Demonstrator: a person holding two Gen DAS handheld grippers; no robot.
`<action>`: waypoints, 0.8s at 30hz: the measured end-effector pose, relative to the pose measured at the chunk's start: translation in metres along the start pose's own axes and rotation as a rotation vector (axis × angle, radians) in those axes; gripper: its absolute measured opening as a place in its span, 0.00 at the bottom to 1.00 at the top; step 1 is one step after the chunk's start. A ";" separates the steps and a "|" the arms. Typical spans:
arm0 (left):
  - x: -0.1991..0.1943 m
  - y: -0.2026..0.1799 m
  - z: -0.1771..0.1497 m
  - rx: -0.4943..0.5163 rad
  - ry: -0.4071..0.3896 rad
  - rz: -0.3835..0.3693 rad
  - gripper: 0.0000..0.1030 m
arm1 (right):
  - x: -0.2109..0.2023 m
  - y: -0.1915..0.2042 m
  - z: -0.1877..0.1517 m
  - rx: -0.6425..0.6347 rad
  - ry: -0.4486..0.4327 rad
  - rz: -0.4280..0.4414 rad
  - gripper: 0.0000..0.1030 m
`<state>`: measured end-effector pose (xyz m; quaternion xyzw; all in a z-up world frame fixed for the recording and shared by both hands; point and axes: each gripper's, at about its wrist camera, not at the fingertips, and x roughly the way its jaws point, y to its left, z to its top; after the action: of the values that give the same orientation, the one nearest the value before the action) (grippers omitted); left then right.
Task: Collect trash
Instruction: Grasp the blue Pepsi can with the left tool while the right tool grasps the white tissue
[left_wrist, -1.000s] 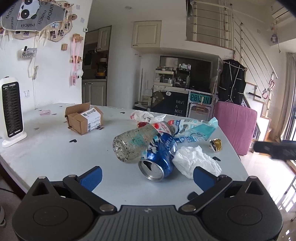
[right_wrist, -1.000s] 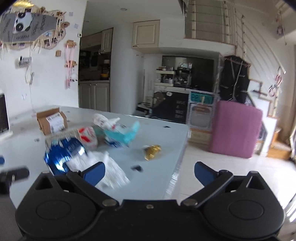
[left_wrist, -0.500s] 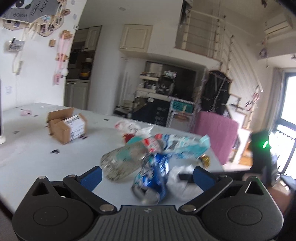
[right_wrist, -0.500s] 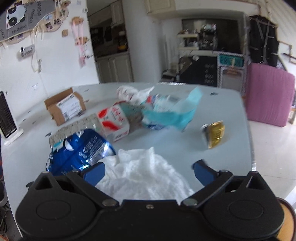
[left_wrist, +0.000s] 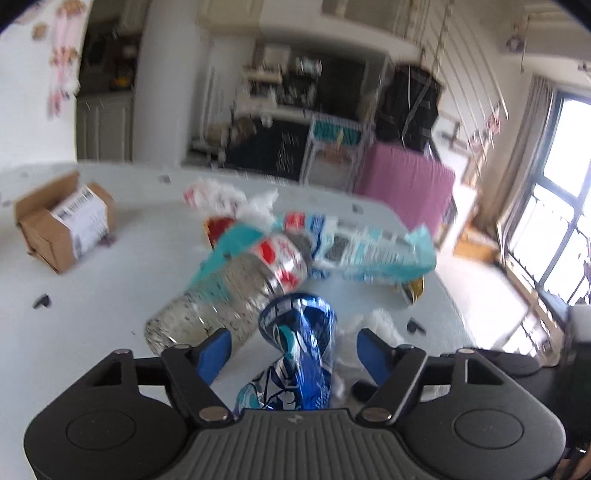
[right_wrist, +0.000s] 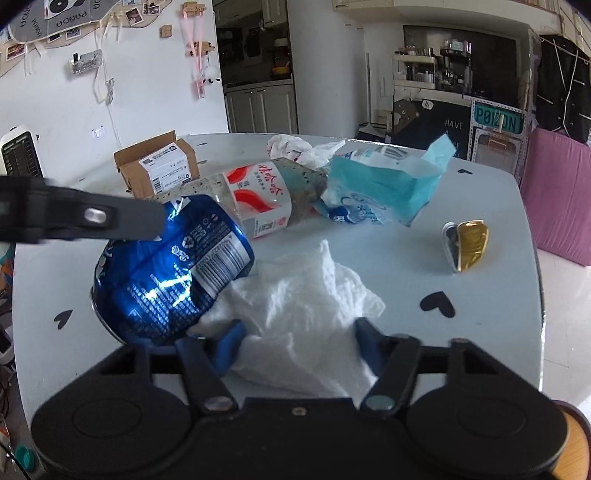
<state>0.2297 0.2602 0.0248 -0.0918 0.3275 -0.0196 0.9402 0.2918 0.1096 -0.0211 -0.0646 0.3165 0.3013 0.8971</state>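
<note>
A crushed blue can (left_wrist: 299, 332) lies on the white table (right_wrist: 480, 184) between the blue pads of my left gripper (left_wrist: 295, 350). Its jaws are closing, and a gap shows on each side of the can. In the right wrist view the can (right_wrist: 173, 266) lies left of a crumpled white tissue (right_wrist: 306, 284). My right gripper (right_wrist: 299, 343) straddles the tissue's near edge, its jaws closing with the tissue between them. One left gripper finger (right_wrist: 110, 218) reaches over the can. A clear plastic bottle (right_wrist: 266, 192) with a red-and-white label lies just behind the can.
A torn teal packet (right_wrist: 384, 181) and white wrappers (right_wrist: 295, 147) lie behind the bottle. A gold foil wrapper (right_wrist: 469, 240) sits to the right near the table edge. An open cardboard box (right_wrist: 159, 166) stands at the back left, and a pink block (right_wrist: 561, 206) stands beyond the table.
Both grippers moved in toward the trash pile and their jaws narrowed. The left now has the blue can between its jaws; the right dropped down over the white tissue.
</note>
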 end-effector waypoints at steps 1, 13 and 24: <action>0.006 0.001 0.001 0.005 0.031 -0.003 0.69 | -0.002 -0.001 -0.001 -0.006 0.000 0.002 0.53; 0.021 -0.003 -0.007 0.001 0.101 -0.008 0.31 | -0.051 -0.012 -0.023 -0.117 0.020 0.074 0.57; -0.005 -0.017 -0.028 0.016 0.082 -0.055 0.27 | -0.063 -0.019 -0.007 -0.538 0.003 0.258 1.00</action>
<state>0.2088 0.2396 0.0092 -0.0923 0.3631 -0.0518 0.9257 0.2600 0.0608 0.0106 -0.2596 0.2322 0.4859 0.8016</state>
